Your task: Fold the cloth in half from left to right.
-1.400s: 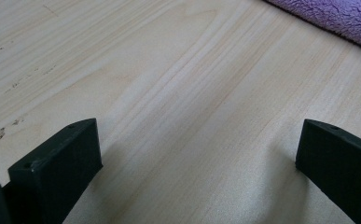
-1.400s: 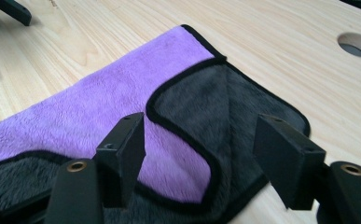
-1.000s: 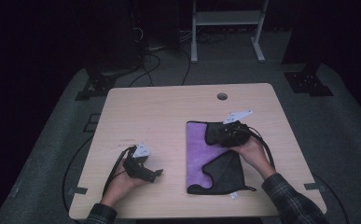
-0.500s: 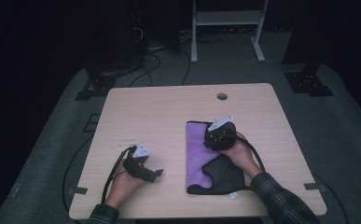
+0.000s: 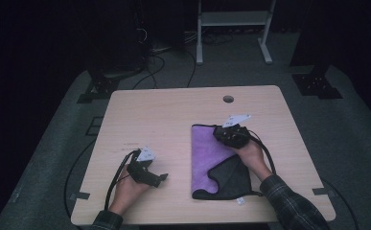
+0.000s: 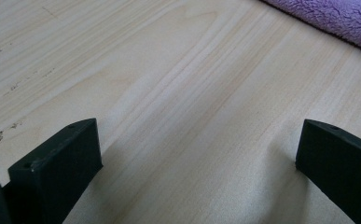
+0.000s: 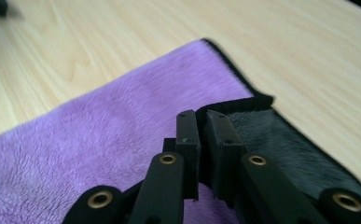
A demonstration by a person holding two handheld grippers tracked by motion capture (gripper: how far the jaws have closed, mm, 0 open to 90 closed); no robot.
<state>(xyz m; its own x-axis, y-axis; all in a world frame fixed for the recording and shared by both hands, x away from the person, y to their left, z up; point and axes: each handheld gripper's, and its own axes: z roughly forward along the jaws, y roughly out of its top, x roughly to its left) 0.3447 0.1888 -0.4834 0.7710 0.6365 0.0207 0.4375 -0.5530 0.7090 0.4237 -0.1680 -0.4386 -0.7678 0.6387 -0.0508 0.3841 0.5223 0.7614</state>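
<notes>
Fluffy purple towel [image 5: 207, 153], dark-edged, grey underside folded over at 5 o'clock, right gripper [image 7: 205, 122] fingers just closing, clamped on its edge, left gripper [image 6: 197, 154] fingers apart over bare tabletop [image 5: 173, 115]

Black jaws wide apart, bare wooden table [image 6: 183, 116], purple cloth [image 6: 336, 18] corner

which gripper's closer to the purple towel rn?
Right. The right gripper is on the purple towel, fingers pinching its folded corner. The left gripper rests on bare table, apart from it.

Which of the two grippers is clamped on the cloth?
The right gripper, pinching the purple cloth's folded-over dark edge; the left gripper rests open on bare table.
</notes>
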